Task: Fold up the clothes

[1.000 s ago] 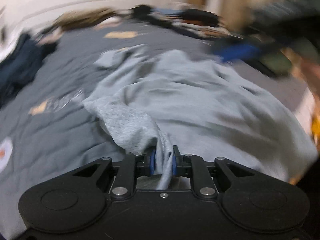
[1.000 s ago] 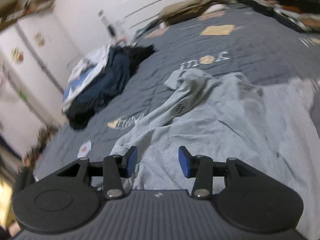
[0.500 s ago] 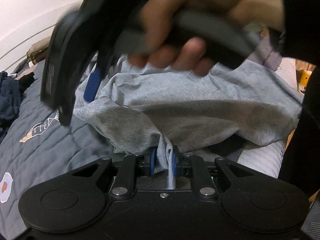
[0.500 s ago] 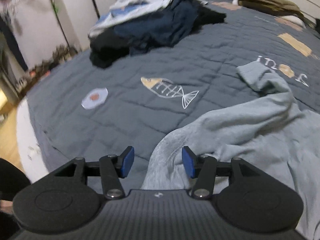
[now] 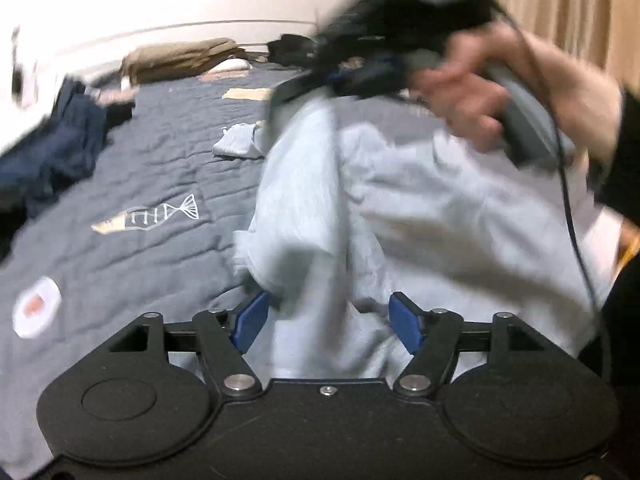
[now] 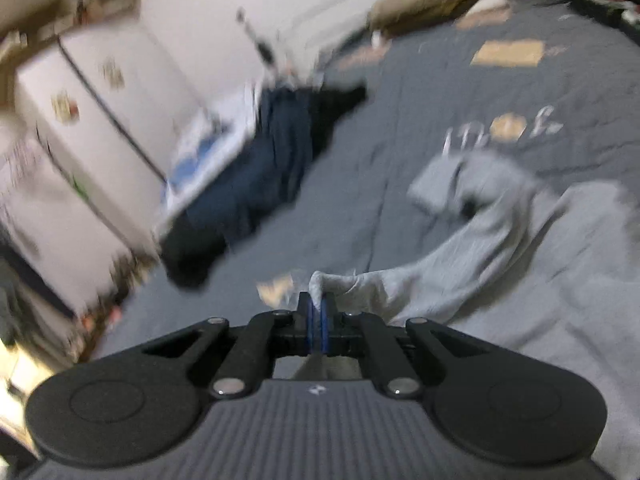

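The right gripper [image 6: 318, 316] is clamped on a corner of the grey sweatshirt [image 6: 500, 264], lifting it. The left gripper [image 5: 326, 320] is spread wide, fabric lying loose between its pads. The sweatshirt's remainder sprawls over the grey quilt [image 5: 152, 168].

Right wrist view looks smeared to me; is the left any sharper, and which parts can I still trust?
Right wrist view: heavy motion blur on the wardrobe and dark clothes pile; the right claw, shut on the grey sweatshirt, stays crisp. Left wrist view: the open left claw is sharp, the hand is streaked.
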A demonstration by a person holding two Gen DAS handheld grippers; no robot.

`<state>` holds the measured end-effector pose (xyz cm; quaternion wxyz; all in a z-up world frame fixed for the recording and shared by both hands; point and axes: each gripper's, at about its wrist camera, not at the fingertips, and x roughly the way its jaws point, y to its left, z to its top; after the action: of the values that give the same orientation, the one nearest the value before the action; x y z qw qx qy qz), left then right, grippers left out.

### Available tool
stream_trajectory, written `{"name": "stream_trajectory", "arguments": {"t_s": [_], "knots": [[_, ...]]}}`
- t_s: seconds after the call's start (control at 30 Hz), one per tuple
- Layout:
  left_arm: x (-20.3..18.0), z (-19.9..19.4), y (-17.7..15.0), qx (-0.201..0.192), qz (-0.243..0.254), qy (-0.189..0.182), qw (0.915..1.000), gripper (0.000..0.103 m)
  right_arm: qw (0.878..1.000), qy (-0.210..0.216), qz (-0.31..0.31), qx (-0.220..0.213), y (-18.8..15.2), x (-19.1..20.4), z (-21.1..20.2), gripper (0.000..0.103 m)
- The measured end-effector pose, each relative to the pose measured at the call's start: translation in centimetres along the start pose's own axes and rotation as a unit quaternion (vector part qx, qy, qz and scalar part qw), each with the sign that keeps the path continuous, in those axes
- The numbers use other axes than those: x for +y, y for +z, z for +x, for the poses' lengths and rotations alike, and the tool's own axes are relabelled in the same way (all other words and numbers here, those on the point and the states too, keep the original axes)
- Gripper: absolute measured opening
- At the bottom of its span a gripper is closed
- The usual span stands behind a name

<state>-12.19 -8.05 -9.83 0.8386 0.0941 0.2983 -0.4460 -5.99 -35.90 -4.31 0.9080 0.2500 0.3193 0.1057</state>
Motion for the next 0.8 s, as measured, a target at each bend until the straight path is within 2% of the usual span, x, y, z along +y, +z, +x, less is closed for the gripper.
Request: {"name": "stream_trajectory", "arguments": {"t_s": [0.07,0.13,0.23,0.4,0.43,0.53,0.6,0.67,0.8], "knots": [[0.8,-0.1,0.5,-0.012,-0.041,-0.016,0.9990,0.070,1.000,-0.015,-0.001,-0.021,0.4,-1.2,-2.7,0.004],[1.7,-0.4,1.0,-0.023,-0.077,-0.025,0.9965,0.070,0.999,-0.042,-0.009,-0.014,0.4,-2.7,-4.2,0.004],[2.2,-0.1,1.6,-0.035,-0.100,-0.025,0.9940,0.071,0.995,-0.084,-0.015,0.042,-0.8,-5.3,-4.4,0.005],[1.3,0.7,1.7,-0.024,-0.096,-0.015,0.9949,0.071,0.980,-0.150,-0.023,0.128,-2.6,-9.5,-5.0,0.009],[1.2,0.8,1.8,-0.024,-0.093,-0.016,0.9952,0.071,0.981,-0.152,-0.020,0.120,-2.5,-9.6,-5.3,0.009],[0.7,0.9,2.1,-0.035,-0.098,-0.031,0.9941,0.071,0.991,-0.123,-0.005,0.061,-1.8,-9.2,-7.3,0.012],[1.4,1.5,2.6,-0.035,-0.128,-0.045,0.9902,0.072,0.994,-0.106,-0.002,0.028,-1.4,-8.9,-8.3,0.029],[1.9,2.1,3.1,-0.031,-0.155,-0.055,0.9860,0.072,0.994,-0.100,-0.035,0.040,-1.8,-8.2,-6.8,0.045],[2.6,3.8,4.0,-0.021,-0.181,-0.042,0.9823,0.072,0.989,-0.087,-0.101,0.064,-2.6,-6.9,-3.8,0.048]]}}
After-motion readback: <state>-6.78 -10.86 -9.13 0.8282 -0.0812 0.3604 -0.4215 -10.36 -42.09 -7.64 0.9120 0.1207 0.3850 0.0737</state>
